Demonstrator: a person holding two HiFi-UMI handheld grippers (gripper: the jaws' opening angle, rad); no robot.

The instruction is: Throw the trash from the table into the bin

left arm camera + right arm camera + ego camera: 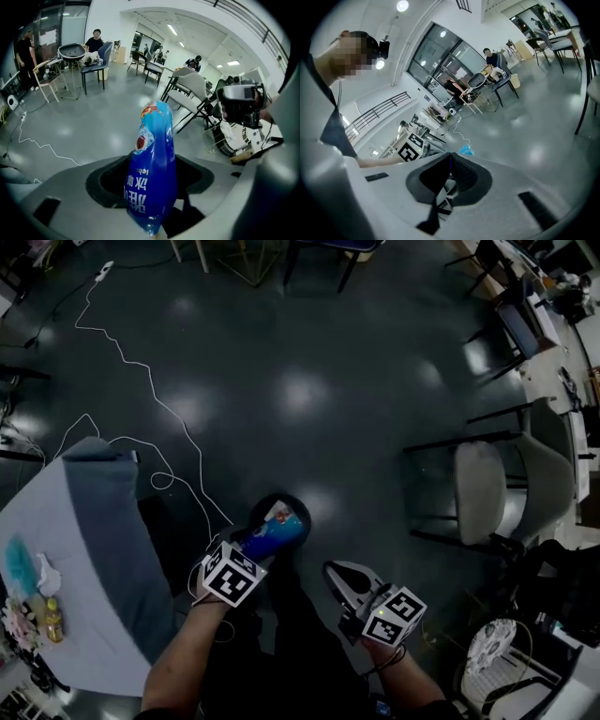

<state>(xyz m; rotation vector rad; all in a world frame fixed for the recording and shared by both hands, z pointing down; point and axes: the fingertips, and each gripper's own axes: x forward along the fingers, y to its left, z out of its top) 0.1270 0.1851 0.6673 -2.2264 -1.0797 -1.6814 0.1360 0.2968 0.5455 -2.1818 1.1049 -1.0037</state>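
Head view first: the person is looking steeply down at a dark, glossy floor. The left gripper (255, 547) is clamping a blue snack packet (279, 529) by one end, and the packet is sticking out ahead of the jaws, away from the body. A dark rounded shape is sitting right around and under the packet. It might be the bin's mouth or just the gripper's own dark front, and from here I cannot tell which. The right gripper (345, 579) is hanging just beside it, jaws pressed together with nothing in them. Off to the left, the cloth-covered table (94, 559) is carrying more bits along its far edge, including a teal scrap (19, 563) and a white crumpled piece (47, 573).

Left gripper view now: the packet (152, 173) is filling the middle, pinched at its bottom end between the jaws. Its long axis is running straight out along the gripper's line, with the puffy top leaning out over bare floor. No bin is showing anywhere in this view.

Right gripper view: the jaws are meeting in a closed seam with nothing between them. Beyond them the packet (466, 150) is showing as a small blue fleck next to the left gripper's marker cube (410, 146).

So the left hand is doing all the carrying. The drop, as I judge it, turns on getting the packet's free end pointing down over the bin's opening before those jaws let go.
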